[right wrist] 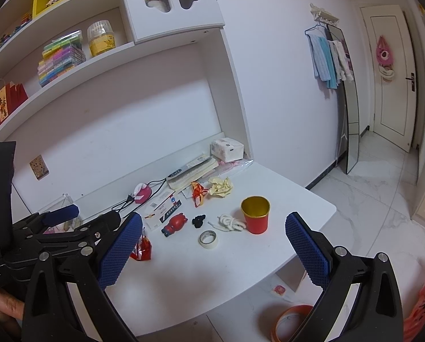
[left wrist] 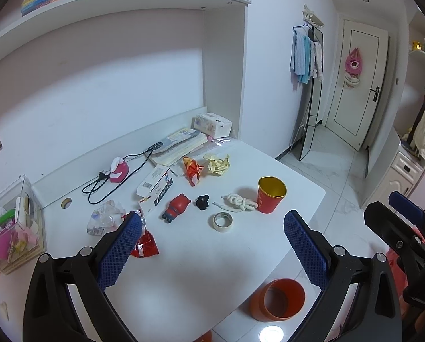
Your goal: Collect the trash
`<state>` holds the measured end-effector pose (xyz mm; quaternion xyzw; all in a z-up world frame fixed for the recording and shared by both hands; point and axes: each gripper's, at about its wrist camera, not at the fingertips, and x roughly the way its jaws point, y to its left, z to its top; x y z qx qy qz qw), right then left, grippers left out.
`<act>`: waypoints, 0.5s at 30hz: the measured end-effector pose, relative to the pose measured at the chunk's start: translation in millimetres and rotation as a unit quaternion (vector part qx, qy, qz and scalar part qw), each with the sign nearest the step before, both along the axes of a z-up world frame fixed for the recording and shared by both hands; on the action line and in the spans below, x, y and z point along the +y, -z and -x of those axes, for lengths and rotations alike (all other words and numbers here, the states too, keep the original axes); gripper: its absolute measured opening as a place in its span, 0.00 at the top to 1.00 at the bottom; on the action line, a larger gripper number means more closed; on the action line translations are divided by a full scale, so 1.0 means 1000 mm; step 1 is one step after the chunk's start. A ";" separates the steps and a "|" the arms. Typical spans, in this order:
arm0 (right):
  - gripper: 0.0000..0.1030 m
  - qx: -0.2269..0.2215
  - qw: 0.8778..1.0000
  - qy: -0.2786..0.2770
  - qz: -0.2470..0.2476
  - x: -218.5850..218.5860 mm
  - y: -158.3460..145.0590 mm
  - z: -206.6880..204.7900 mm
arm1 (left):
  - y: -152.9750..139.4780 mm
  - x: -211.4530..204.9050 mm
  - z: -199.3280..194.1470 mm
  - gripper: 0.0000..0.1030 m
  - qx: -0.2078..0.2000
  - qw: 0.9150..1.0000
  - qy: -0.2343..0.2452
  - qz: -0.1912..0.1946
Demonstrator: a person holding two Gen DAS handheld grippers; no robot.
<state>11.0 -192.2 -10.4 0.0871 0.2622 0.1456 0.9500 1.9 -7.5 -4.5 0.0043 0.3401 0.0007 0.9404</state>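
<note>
The left gripper (left wrist: 212, 248) and right gripper (right wrist: 213, 248) are held spread wide and empty above the white table (left wrist: 201, 270). Nothing appears collected yet. At frame centre lie crumpled yellow paper (left wrist: 217, 164), an orange wrapper (left wrist: 193, 169), a red foil wrapper (left wrist: 144, 245) and clear plastic (left wrist: 104, 218). An orange bin (left wrist: 278, 299) is seen on the floor, lower right.

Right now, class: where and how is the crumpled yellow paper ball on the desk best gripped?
Grip the crumpled yellow paper ball across its middle, coming from above with open fingers. It is a loose, roughly round wad with no handle, lying on the desk. The orange wrapper lies close beside it, so a side approach would probably nudge that.
</note>
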 end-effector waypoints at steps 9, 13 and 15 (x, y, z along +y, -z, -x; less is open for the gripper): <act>0.04 0.002 1.000 -0.003 -0.003 -0.001 0.002 0.000 | 0.000 -0.001 0.000 0.04 0.001 1.000 0.000 0.000; 0.04 0.002 1.000 -0.002 -0.003 -0.001 0.002 0.000 | 0.000 -0.001 0.000 0.04 0.001 1.000 0.000 0.000; 0.04 0.003 1.000 -0.001 -0.004 -0.002 0.003 0.000 | 0.001 -0.001 0.000 0.04 0.001 1.000 0.001 0.000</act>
